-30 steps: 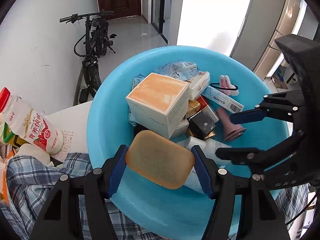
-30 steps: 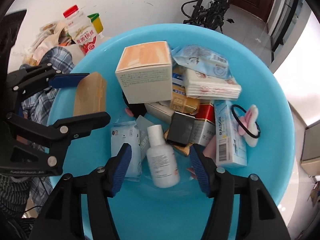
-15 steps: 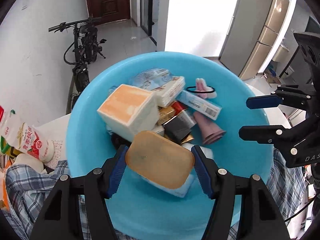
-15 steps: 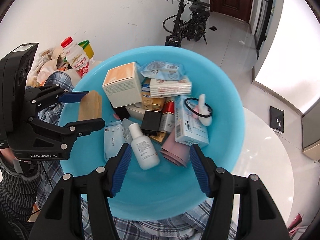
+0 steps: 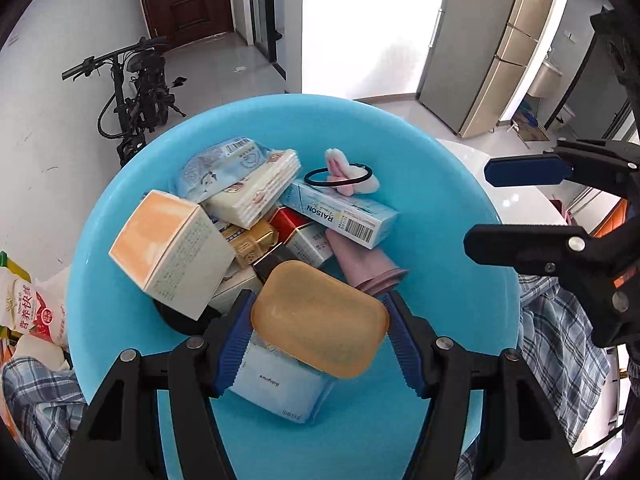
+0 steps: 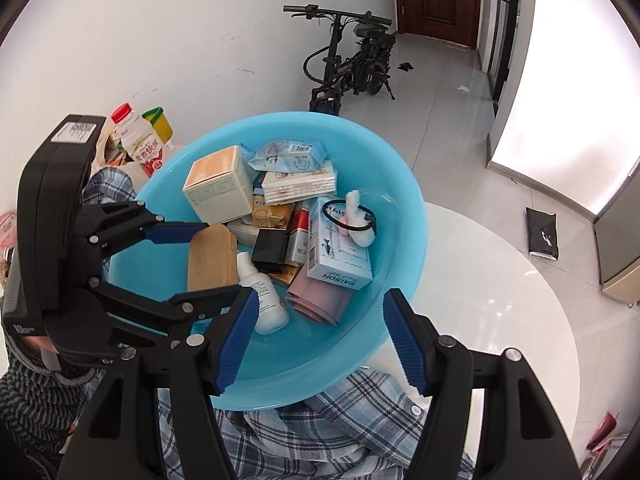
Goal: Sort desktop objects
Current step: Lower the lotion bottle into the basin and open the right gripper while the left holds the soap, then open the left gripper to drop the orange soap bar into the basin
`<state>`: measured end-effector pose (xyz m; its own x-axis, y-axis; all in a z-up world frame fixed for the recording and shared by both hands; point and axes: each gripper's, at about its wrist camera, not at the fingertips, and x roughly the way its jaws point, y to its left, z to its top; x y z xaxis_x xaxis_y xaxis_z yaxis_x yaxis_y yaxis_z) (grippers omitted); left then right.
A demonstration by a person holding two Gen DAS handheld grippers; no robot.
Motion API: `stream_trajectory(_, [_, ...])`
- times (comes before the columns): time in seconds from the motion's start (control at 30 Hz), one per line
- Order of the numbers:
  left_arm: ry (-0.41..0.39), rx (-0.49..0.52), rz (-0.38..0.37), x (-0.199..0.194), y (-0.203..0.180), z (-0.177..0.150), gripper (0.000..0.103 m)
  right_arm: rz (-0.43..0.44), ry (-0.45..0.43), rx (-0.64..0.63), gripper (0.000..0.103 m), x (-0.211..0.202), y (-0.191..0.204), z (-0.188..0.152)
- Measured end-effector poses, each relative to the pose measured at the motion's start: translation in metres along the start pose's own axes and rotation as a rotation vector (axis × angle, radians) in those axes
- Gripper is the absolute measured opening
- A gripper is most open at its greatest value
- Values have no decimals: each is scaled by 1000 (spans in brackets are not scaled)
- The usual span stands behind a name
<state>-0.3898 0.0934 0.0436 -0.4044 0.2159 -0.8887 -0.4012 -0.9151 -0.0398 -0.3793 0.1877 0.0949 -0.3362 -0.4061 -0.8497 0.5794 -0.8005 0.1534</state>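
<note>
My left gripper (image 5: 320, 338) is shut on an orange soap-shaped bar (image 5: 320, 318) and holds it above a blue basin (image 5: 460, 208). The basin holds an orange-topped box (image 5: 172, 252), tissue packs (image 5: 256, 192), a RAISON box (image 5: 344, 216), a hair tie with a pink bunny (image 5: 344, 174), a pink cup (image 5: 368, 268) and a wipes pack (image 5: 276, 384). In the right wrist view the bar (image 6: 212, 258) sits in the left gripper (image 6: 200, 258) over the basin (image 6: 400, 184). My right gripper (image 6: 316, 344) is open and empty above the basin's near rim, by a white bottle (image 6: 264, 292).
A plaid cloth (image 6: 340, 420) lies under the basin on a white round table (image 6: 500, 300). A milk bottle (image 6: 138, 142) and a yellow cup (image 6: 158, 124) stand at the left by the wall. An e-bike (image 6: 348, 60) stands on the floor beyond.
Both grippers have risen and drawn back from the basin. The left one still holds the orange bar; the right one stays open and has moved farther off to the right.
</note>
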Motion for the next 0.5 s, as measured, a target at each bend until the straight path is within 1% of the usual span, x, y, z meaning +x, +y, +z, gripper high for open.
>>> stream_trajectory(0.07, [11, 7, 7, 4, -2, 2, 67, 6, -4, 12, 63, 2, -4, 1])
stream_trajectory(0.13, [33, 45, 11, 9, -8, 3, 67, 7, -5, 20, 63, 4, -6, 1])
stream_trajectory(0.17, [39, 61, 18, 12, -11, 4, 69, 10, -5, 24, 63, 5, -7, 1])
stream_trajectory(0.2, [42, 68, 30, 14, -13, 4, 79, 13, -6, 28, 63, 5, -8, 0])
stream_trajectory(0.23, [41, 73, 46, 16, -14, 3, 84, 16, -8, 31, 63, 5, -8, 0])
stream_trajectory(0.27, [38, 76, 57, 17, -15, 3, 86, 18, -8, 31, 63, 4, -8, -1])
stream_trajectory(0.33, [35, 74, 65, 18, -13, 3, 86, 21, -6, 25, 63, 4, -7, -3])
stream_trajectory(0.4, [35, 48, 65, 18, -9, 2, 86, 14, -7, 18, 63, 2, -5, -5])
stream_trajectory(0.5, [28, 18, 50, 13, 0, -1, 86, 12, -10, 17, 63, -1, -5, -7])
